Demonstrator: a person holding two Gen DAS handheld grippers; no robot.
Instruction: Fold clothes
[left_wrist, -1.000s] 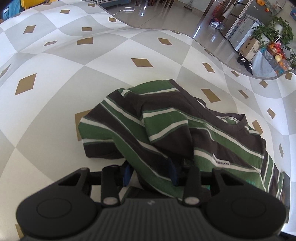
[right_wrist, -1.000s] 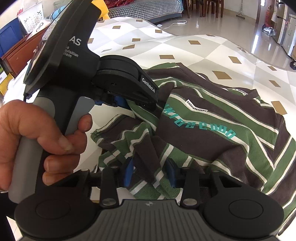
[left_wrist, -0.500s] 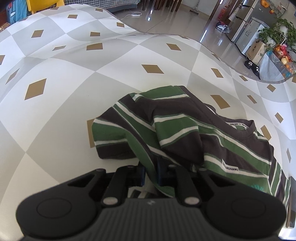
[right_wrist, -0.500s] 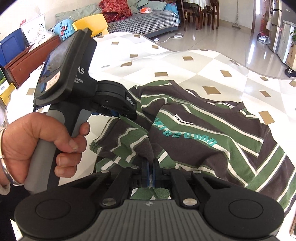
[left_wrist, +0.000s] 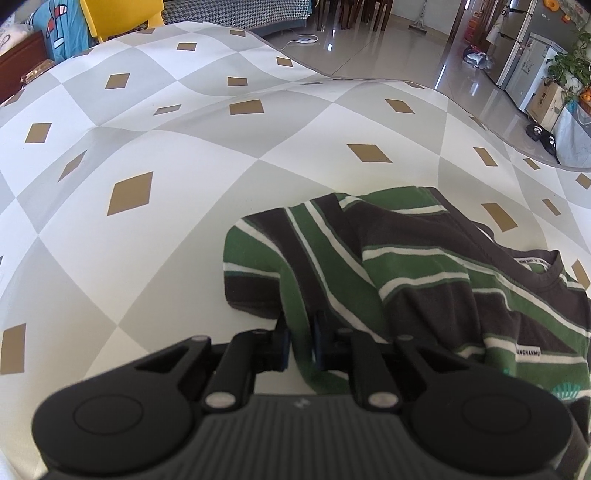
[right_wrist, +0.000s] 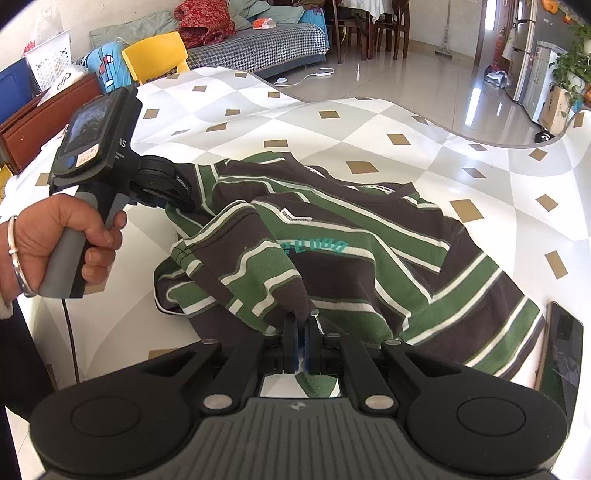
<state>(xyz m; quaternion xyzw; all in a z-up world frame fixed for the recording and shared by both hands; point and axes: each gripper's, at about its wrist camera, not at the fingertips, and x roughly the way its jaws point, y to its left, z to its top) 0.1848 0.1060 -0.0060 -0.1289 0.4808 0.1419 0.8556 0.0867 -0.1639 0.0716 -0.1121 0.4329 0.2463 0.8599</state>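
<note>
A green, dark brown and white striped shirt (left_wrist: 424, 266) lies crumpled on the checked tablecloth (left_wrist: 147, 155). My left gripper (left_wrist: 301, 343) is shut on a fold of the shirt's near edge, the cloth pinched between its blue pads. In the right wrist view the same shirt (right_wrist: 369, 236) spreads across the middle, with teal lettering on its chest. My right gripper (right_wrist: 301, 332) is shut on a raised peak of that fabric. The left gripper (right_wrist: 173, 195), held by a hand (right_wrist: 55, 236), grips the shirt's far left edge.
A dark phone (right_wrist: 561, 350) lies on the cloth at the right, by the shirt's hem. The table's edge (left_wrist: 369, 75) curves along the back, with tiled floor beyond. A yellow chair (right_wrist: 155, 55), a sofa and a wooden cabinet stand at the far left.
Both grippers went from open around shirt folds to shut on them. The right one has lifted its fold into a peak; the left has pulled its edge leftward.
</note>
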